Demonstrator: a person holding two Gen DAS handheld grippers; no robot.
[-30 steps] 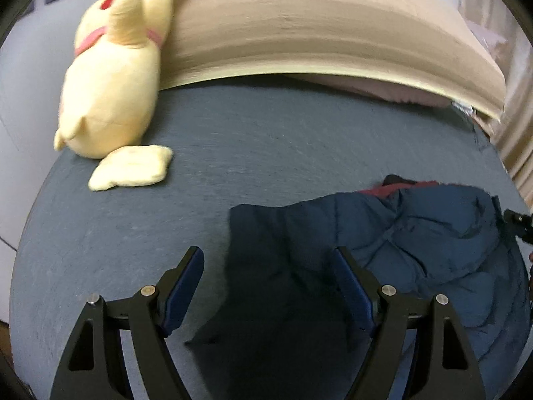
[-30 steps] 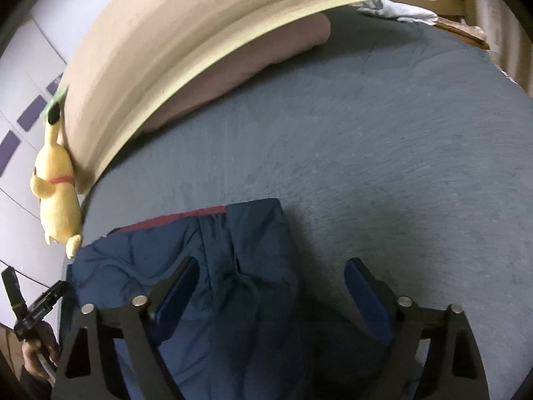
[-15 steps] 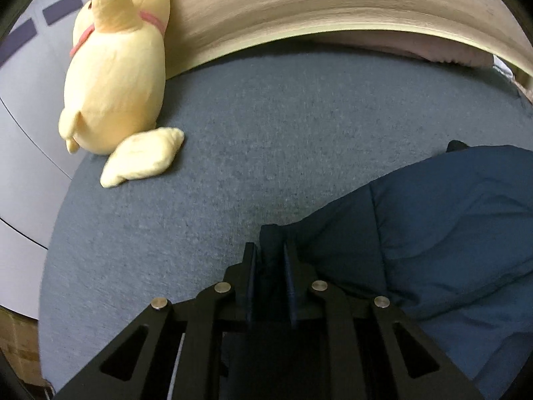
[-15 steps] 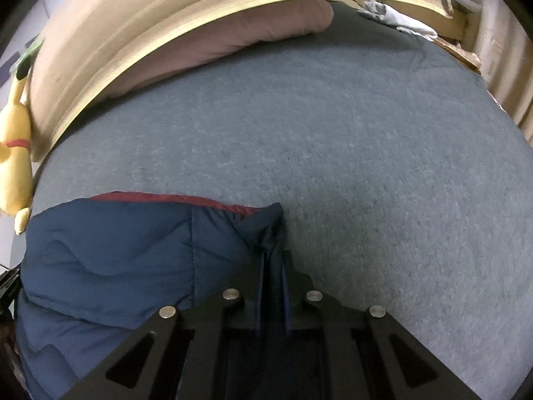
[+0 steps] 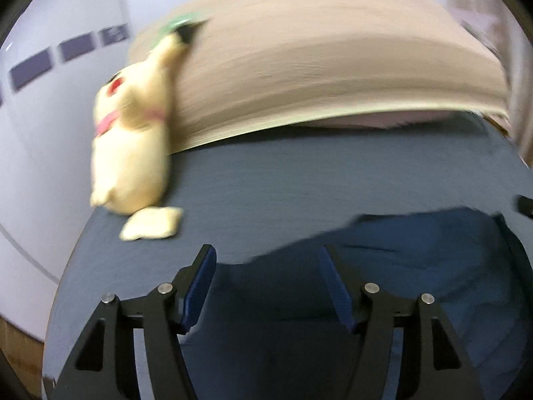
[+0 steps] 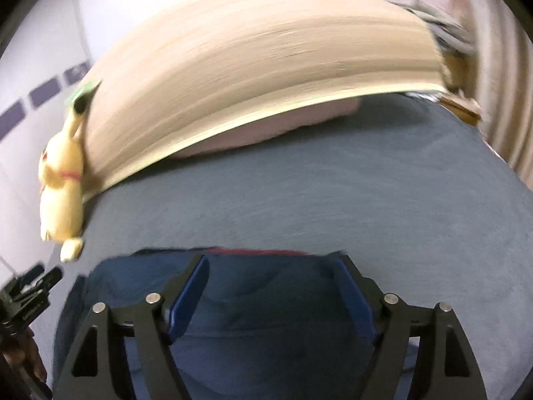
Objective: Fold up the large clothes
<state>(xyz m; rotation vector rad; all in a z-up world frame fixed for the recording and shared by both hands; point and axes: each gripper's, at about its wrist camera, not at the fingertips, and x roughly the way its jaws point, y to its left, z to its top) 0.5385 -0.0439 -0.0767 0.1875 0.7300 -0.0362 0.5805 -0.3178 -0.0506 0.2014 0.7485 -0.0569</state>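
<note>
A navy padded jacket with a red inner edge lies on the grey-blue bed. My left gripper is open and empty, above the jacket's left part. My right gripper is open and empty, above the jacket near its far edge. The left gripper also shows at the left edge of the right wrist view. Both views are blurred by motion.
A yellow plush toy leans on the beige headboard at the bed's far left. It also shows in the right wrist view. A pink pillow lies under the headboard. A curtain hangs on the right.
Both grippers were shut on the jacket's corners half a second ago. Now both have opened, let go and lifted back from the jacket.
</note>
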